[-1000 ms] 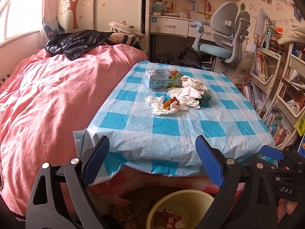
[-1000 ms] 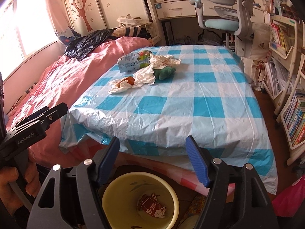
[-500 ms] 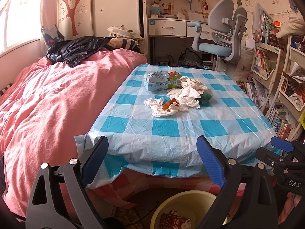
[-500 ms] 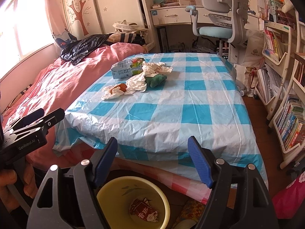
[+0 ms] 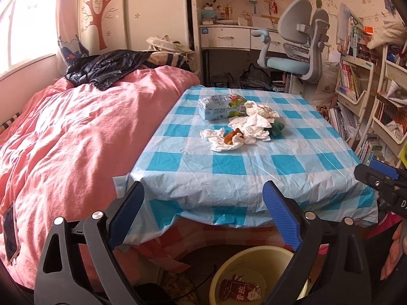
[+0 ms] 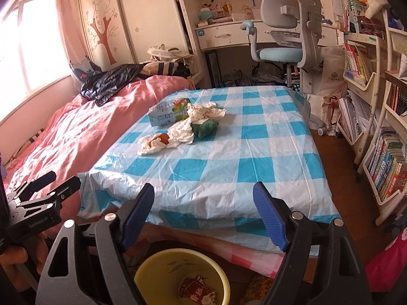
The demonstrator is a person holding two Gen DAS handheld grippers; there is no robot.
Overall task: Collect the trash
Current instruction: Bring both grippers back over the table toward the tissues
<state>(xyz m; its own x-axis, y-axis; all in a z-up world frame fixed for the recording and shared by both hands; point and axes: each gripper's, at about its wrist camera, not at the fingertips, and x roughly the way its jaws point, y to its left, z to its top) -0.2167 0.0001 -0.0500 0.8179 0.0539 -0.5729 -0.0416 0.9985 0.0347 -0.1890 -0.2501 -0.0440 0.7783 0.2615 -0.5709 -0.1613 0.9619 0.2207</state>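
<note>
Trash lies on a blue-and-white checked table (image 5: 229, 178): a milk carton (image 5: 221, 106), crumpled white tissues (image 5: 251, 127), an orange peel (image 5: 232, 135) on a tissue, and a green lump (image 5: 277, 127). The same pile shows in the right wrist view, with the carton (image 6: 168, 111) and the tissues (image 6: 183, 132). A yellow bin (image 5: 254, 274) with a red wrapper stands on the floor below the table's near edge. My left gripper (image 5: 203, 211) is open and empty above the bin. My right gripper (image 6: 203, 211) is open and empty above the bin (image 6: 183, 277).
A bed with a pink duvet (image 5: 71, 139) lies left of the table, with a black jacket (image 5: 106, 68) on it. A grey desk chair (image 5: 297, 50) and a desk stand behind. Bookshelves (image 6: 376, 127) line the right side.
Both grippers have risen and tilted upward, so the bin shows lower in each view and the table sits lower. Both stay open and empty.
</note>
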